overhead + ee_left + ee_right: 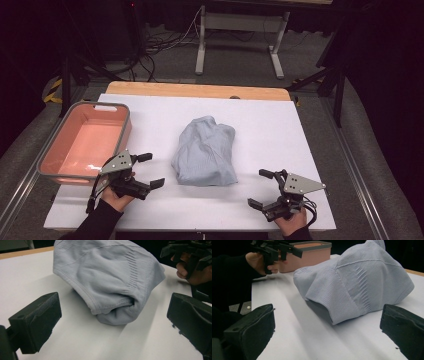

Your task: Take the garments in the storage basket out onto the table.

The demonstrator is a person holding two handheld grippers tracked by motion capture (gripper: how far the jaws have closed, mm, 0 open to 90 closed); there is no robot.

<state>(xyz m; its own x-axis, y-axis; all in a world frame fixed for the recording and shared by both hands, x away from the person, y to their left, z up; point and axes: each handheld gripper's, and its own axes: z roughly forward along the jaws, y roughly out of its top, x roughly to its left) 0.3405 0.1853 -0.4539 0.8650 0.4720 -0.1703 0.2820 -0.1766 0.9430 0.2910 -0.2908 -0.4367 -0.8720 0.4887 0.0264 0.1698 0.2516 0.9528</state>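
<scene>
grey garment [205, 151] crumpled mid-table btwn left gripper [150, 170] & right gripper [261, 188], both wide open, empty, prob not touching

Garment [206, 151]: ribbed matt knit cloth. Bin [55, 155]: glossy plastic. Table [280, 125]: smooth matt white.

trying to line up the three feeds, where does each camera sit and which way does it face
High view: above the person's side, looking forward and down on the table; shows both hands, the left gripper, the right gripper, the grey garment and the pink bin.
Left gripper view: rides the left gripper, facing the garment between its open jaws.
Right gripper view: rides the right gripper, facing the garment, bin behind.
Shared: each gripper view shows the garment and the other hand's gripper.
</scene>
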